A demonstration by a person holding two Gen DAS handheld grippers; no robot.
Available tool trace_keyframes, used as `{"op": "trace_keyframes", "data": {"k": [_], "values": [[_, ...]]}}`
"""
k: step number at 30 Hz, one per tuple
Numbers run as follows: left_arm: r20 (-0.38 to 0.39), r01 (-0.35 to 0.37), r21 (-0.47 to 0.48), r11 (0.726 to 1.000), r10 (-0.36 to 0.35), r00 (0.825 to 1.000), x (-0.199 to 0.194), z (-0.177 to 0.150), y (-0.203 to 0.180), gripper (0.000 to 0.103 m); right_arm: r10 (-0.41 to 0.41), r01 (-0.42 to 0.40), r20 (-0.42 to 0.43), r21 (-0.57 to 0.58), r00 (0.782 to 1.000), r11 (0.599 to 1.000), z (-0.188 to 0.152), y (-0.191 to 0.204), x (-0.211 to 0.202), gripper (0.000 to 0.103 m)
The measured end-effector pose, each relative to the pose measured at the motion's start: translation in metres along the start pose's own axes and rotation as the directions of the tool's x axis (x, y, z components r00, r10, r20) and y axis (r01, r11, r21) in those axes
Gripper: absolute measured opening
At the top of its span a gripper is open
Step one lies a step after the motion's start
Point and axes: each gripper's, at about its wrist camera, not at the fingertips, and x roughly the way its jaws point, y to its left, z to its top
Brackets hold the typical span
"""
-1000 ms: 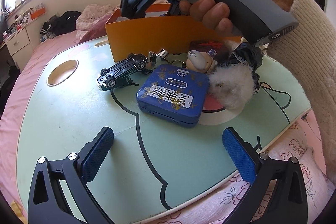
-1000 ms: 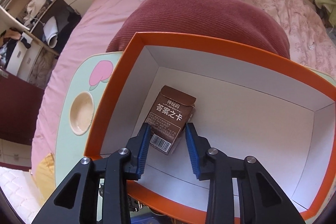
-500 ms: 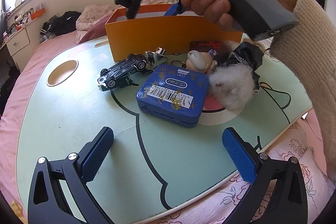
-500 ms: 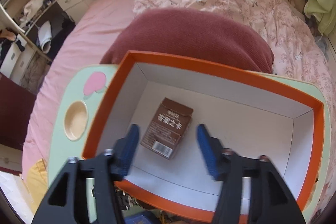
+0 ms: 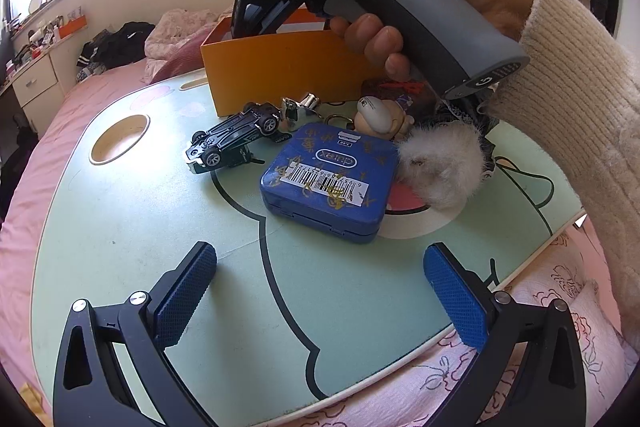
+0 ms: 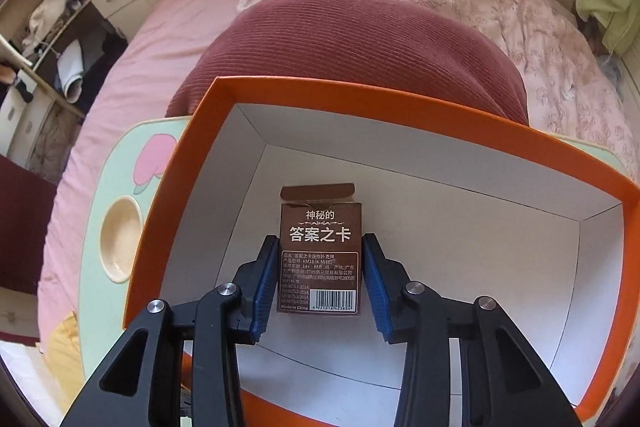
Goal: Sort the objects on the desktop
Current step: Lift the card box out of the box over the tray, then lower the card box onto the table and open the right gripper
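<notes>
One orange box (image 6: 224,131) on the green table (image 5: 120,227), with one brown card pack (image 6: 320,251) inside, lying on the white floor toward 9 o'clock. Right gripper (image 6: 320,283) reaching down into the box, jaws closing, pack between the blue pads, narrow slits on both sides. Much free floor toward 3 o'clock. Still outside, before the box: one toy car (image 5: 232,139), one blue tin (image 5: 332,179), one figurine (image 5: 380,115), one white pompom (image 5: 440,167). Left gripper (image 5: 320,291) opened wide, empty, over bare table at 6 o'clock, near the table edge.
</notes>
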Motion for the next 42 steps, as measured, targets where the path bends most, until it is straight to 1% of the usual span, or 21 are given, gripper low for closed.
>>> {"op": "trace_keyframes", "data": {"k": [3, 6, 8, 9, 12, 16, 18, 20, 22, 24, 26, 29, 30, 31, 32, 33, 34, 36, 37, 38, 42], "values": [[0.0, 0.0, 0.0, 1.0, 0.0, 1.0, 0.0, 0.0, 0.0, 0.103, 0.006, -0.007, 0.04, 0.011, 0.999, 1.0, 0.0, -0.005, -0.01, 0.039], [0.0, 0.0, 0.0, 1.0, 0.0, 1.0, 0.0, 0.0, 0.0, 0.103, 0.03, -0.03, 0.126, 0.005, 0.992, 1.0, -0.003, -0.01, -0.04, 0.039], [0.0, 0.0, 0.0, 1.0, 0.0, 1.0, 0.0, 0.0, 0.0, 0.103, 0.029, -0.027, 0.183, -0.018, 0.983, 0.999, -0.008, -0.013, -0.068, 0.039], [0.0, 0.0, 0.0, 1.0, 0.0, 1.0, 0.0, 0.0, 0.0, 0.103, 0.031, -0.022, 0.22, -0.044, 0.975, 0.999, -0.015, -0.015, -0.088, 0.039], [0.0, 0.0, 0.0, 1.0, 0.0, 1.0, 0.0, 0.0, 0.0, 0.103, 0.062, -0.03, 0.27, -0.122, 0.961, 0.992, -0.042, -0.019, -0.134, 0.039], [0.001, 0.0, 0.0, 1.0, 0.0, 1.0, 0.0, 0.0, 0.0, 0.103, 0.067, -0.007, 0.298, -0.197, 0.952, 0.98, -0.09, -0.037, -0.168, 0.039], [0.001, 0.0, 0.0, 1.0, 0.0, 1.0, 0.0, 0.0, 0.0, 0.103, 0.044, 0.027, 0.304, -0.224, 0.952, 0.974, -0.123, -0.049, -0.171, 0.039], [0.001, 0.0, 0.0, 1.0, 0.0, 1.0, 0.0, 0.0, 0.0, 0.103, 0.023, 0.042, 0.28, -0.222, 0.96, 0.974, -0.158, -0.067, -0.164, 0.039], [0.001, -0.002, 0.0, 1.0, 0.002, 1.0, 0.0, 0.0, 0.0, 0.103, 0.003, 0.052, 0.258, -0.207, 0.966, 0.977, -0.181, -0.082, -0.153, 0.039], [0.002, -0.004, -0.001, 1.0, 0.004, 1.0, 0.0, 0.0, 0.0, 0.103, -0.038, 0.089, 0.256, -0.19, 0.966, 0.978, -0.2, -0.093, -0.141, 0.04], [0.002, -0.004, -0.001, 1.0, 0.004, 1.0, 0.0, 0.0, 0.0, 0.103, -0.079, 0.123, 0.24, -0.176, 0.968, 0.977, -0.212, -0.101, -0.125, 0.04], [0.002, -0.004, 0.0, 1.0, 0.004, 1.0, 0.0, 0.0, 0.0, 0.103, -0.07, 0.1, 0.181, -0.165, 0.981, 0.981, -0.214, -0.106, -0.1, 0.04], [0.002, -0.003, -0.001, 1.0, 0.003, 1.0, 0.001, 0.0, 0.0, 0.103, -0.069, 0.105, 0.215, -0.162, 0.974, 0.981, -0.213, -0.105, -0.099, 0.042], [0.001, -0.003, -0.001, 1.0, 0.003, 1.0, 0.001, 0.0, 0.001, 0.103, -0.072, 0.117, 0.274, -0.149, 0.959, 0.982, -0.211, -0.102, -0.101, 0.055], [0.001, -0.003, -0.002, 1.0, 0.003, 1.0, 0.0, 0.0, 0.0, 0.103, -0.079, 0.128, 0.33, -0.13, 0.941, 0.983, -0.211, -0.101, -0.105, 0.065], [0.001, -0.003, -0.002, 1.0, 0.003, 1.0, 0.0, 0.0, 0.0, 0.103, -0.082, 0.135, 0.4, -0.107, 0.913, 0.985, -0.214, -0.101, -0.113, 0.082], [0.001, -0.004, -0.003, 1.0, 0.004, 1.0, 0.0, 0.0, 0.0, 0.103, -0.073, 0.129, 0.466, -0.091, 0.882, 0.987, -0.219, -0.101, -0.122, 0.092], [0.001, -0.005, -0.005, 1.0, 0.005, 1.0, 0.0, 0.0, 0.001, 0.103, -0.05, 0.109, 0.56, -0.072, 0.827, 0.991, -0.235, -0.103, -0.139, 0.096], [0.001, -0.006, -0.005, 1.0, 0.006, 1.0, 0.0, 0.0, 0.0, 0.103, -0.055, 0.111, 0.573, -0.063, 0.817, 0.992, -0.24, -0.102, -0.142, 0.096], [0.002, -0.007, -0.005, 1.0, 0.007, 1.0, 0.0, 0.0, 0.0, 0.103, -0.074, 0.128, 0.573, -0.053, 0.816, 0.99, -0.249, -0.102, -0.142, 0.096], [0.002, -0.007, -0.005, 1.0, 0.007, 1.0, 0.0, 0.0, 0.0, 0.103, -0.13, 0.181, 0.548, -0.039, 0.826, 0.983, -0.278, -0.101, -0.132, 0.097]]}}
